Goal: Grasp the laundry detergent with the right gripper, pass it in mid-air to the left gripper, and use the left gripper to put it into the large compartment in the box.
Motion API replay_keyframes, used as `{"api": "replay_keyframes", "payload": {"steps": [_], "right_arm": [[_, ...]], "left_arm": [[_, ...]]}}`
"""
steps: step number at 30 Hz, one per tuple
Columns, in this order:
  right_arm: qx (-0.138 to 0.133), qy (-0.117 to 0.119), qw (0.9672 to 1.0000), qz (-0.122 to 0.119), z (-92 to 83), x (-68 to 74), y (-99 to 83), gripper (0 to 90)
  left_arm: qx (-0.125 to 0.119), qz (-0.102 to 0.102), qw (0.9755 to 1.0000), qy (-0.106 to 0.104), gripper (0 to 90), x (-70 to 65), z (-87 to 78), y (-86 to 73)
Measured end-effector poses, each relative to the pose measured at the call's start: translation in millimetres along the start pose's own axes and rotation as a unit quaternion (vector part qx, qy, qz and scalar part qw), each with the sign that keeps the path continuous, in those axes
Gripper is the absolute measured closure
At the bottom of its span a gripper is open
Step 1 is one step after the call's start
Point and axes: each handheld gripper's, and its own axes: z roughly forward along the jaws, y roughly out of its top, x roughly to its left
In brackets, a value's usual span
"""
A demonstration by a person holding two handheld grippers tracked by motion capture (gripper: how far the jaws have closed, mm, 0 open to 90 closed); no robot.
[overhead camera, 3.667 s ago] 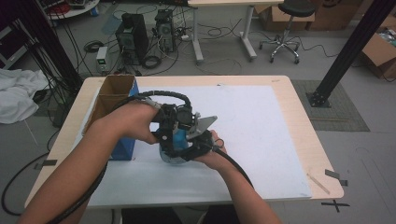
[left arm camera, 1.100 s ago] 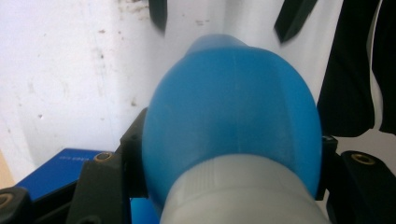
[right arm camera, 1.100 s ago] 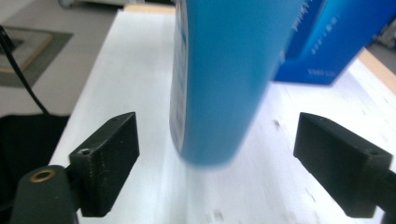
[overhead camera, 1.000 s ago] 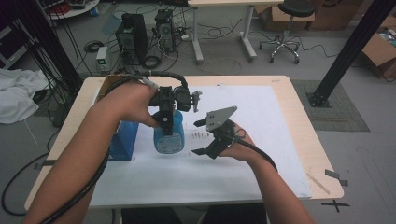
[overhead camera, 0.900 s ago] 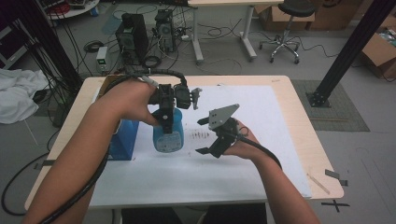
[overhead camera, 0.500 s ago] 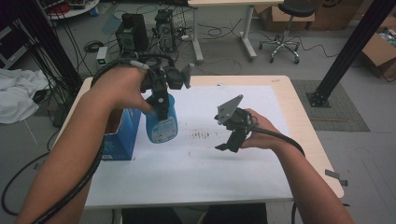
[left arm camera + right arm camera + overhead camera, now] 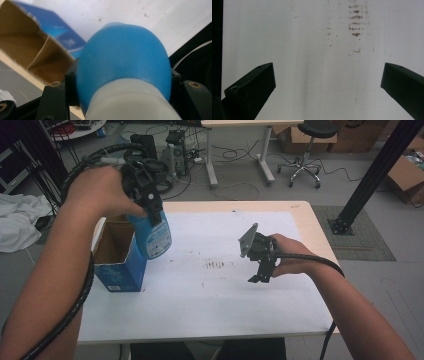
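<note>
High view: a person stands at a table (image 7: 300, 320) covered with a white sheet (image 7: 225, 290), a two-jaw gripper in each hand. The open blue cardboard box (image 7: 117, 255) near the table's left edge serves as the landmark.

The left gripper (image 7: 145, 195) is raised in the air above the box's right side and is clamped on a blue bottle (image 7: 152, 232). The bottle hangs below the jaws, tilted, with its body just to the right of the box's open top and clear of the table surface. Whether it touches the box's wall cannot be told.

Left gripper view: the bottle (image 7: 125, 65) sits squarely between the two black jaws, one on each flank of its rounded blue shoulder, with a pale white section nearest the camera. Beyond it, up and to the left, is the box (image 7: 37, 50), its brown inside and flap visible, and past that the sheet (image 7: 125, 12).

The right gripper (image 7: 260, 270) is well to the right of the box, held low over the middle of the sheet, pointing down. Between it and the box lies a small patch of brown marks (image 7: 216, 265) on the sheet.

Right gripper view: the jaws are spread wide with nothing between them, and the marks (image 7: 357, 22) lie ahead on the sheet (image 7: 312, 75).
</note>
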Motion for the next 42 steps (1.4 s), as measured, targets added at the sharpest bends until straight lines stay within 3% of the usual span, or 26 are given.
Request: {"api": "replay_keyframes", "payload": {"steps": [1, 2, 3, 4, 5, 9, 11, 12, 13, 14, 15, 16, 19, 20, 21, 23, 24, 25, 28, 33, 42], "right_arm": [[0.003, 0.001, 1.0000, -0.002, -0.7, -0.5, -0.4, 0.0], [0.012, 0.002, 0.9999, -0.004, -1.9, -1.7, -1.4, 0.0], [0.015, 0.003, 0.9999, -0.005, -2.5, -2.3, -2.0, 0.0], [0.018, 0.004, 0.9998, -0.005, -2.9, -2.7, -2.7, 0.0], [0.018, 0.004, 0.9998, -0.005, -2.9, -2.7, -2.7, 0.0], [0.032, 0.009, 0.9994, -0.010, -4.2, -2.9, -6.1, 0.0], [0.033, 0.009, 0.9994, -0.010, -4.9, -2.9, -6.8, 0.0], [0.032, 0.009, 0.9994, -0.009, -6.3, -3.1, -8.4, 0.0], [0.031, 0.008, 0.9994, -0.009, -7.0, -3.1, -9.1, 0.0], [0.031, 0.008, 0.9994, -0.009, -7.0, -3.1, -9.1, 0.0], [0.033, 0.007, 0.9994, -0.009, -8.0, -3.3, -10.1, 0.0], [0.033, 0.007, 0.9994, -0.009, -8.0, -3.3, -10.1, 0.0], [0.033, 0.006, 0.9994, -0.009, -9.5, -3.3, -11.1, 0.0], [0.033, 0.006, 0.9994, -0.009, -9.5, -3.3, -11.1, 0.0], [0.034, 0.006, 0.9994, -0.009, -10.4, -2.9, -11.4, 0.0], [0.033, 0.006, 0.9994, -0.009, -10.6, -2.8, -11.5, 0.0], [0.034, 0.006, 0.9994, -0.009, -10.7, -2.7, -11.8, 0.0], [0.034, 0.006, 0.9994, -0.009, -10.7, -2.7, -11.8, 0.0], [0.037, 0.008, 0.9993, -0.008, -9.1, -2.5, -11.8, 0.0], [0.040, 0.009, 0.9991, -0.008, -7.3, -2.8, -10.7, 0.0], [0.038, 0.006, 0.9992, 0.000, -9.3, -4.2, -13.1, 0.0]], "left_arm": [[0.001, -0.015, 0.9999, 0.000, 38.2, 3.0, -2.3, -2.2], [0.006, -0.043, 0.9991, -0.004, 38.2, 9.6, -7.0, -6.6], [0.006, -0.043, 0.9991, -0.004, 38.2, 9.6, -7.0, -6.6], [0.007, -0.068, 0.9976, -0.009, 38.2, 16.0, -11.5, -11.3], [0.007, -0.068, 0.9976, -0.009, 38.2, 16.0, -11.5, -11.3], [0.006, -0.122, 0.9924, -0.014, 38.2, 29.2, -20.1, -22.9], [0.005, -0.147, 0.9891, -0.014, 38.2, 35.7, -24.7, -29.3], [0.003, -0.175, 0.9845, -0.012, 38.2, 41.4, -28.7, -35.7], [0.003, -0.175, 0.9845, -0.012, 38.2, 41.4, -28.7, -35.7], [0.002, -0.186, 0.9824, -0.010, 38.2, 43.8, -30.6, -38.4], [0.001, -0.209, 0.9780, -0.005, 38.3, 48.2, -33.4, -43.1], [0.001, -0.209, 0.9780, -0.005, 38.2, 48.2, -33.4, -43.1], [0.004, -0.241, 0.9704, 0.002, 38.3, 56.7, -36.4, -48.8], [0.004, -0.241, 0.9704, 0.002, 38.2, 56.7, -36.4, -48.8], [0.005, -0.256, 0.9667, 0.002, 38.3, 61.2, -36.4, -50.9], [0.005, -0.261, 0.9654, 0.002, 38.2, 63.1, -36.0, -51.5], [0.005, -0.270, 0.9628, 0.000, 38.2, 67.7, -35.1, -52.8], [0.005, -0.270, 0.9628, 0.000, 38.2, 67.7, -35.1, -52.8], [0.003, -0.282, 0.9593, -0.004, 38.3, 75.5, -31.8, -54.6], [0.005, -0.294, 0.9557, -0.002, 38.3, 86.2, -23.0, -55.9], [0.013, -0.299, 0.9542, -0.010, 38.3, 99.6, 4.6, -56.5]]}}
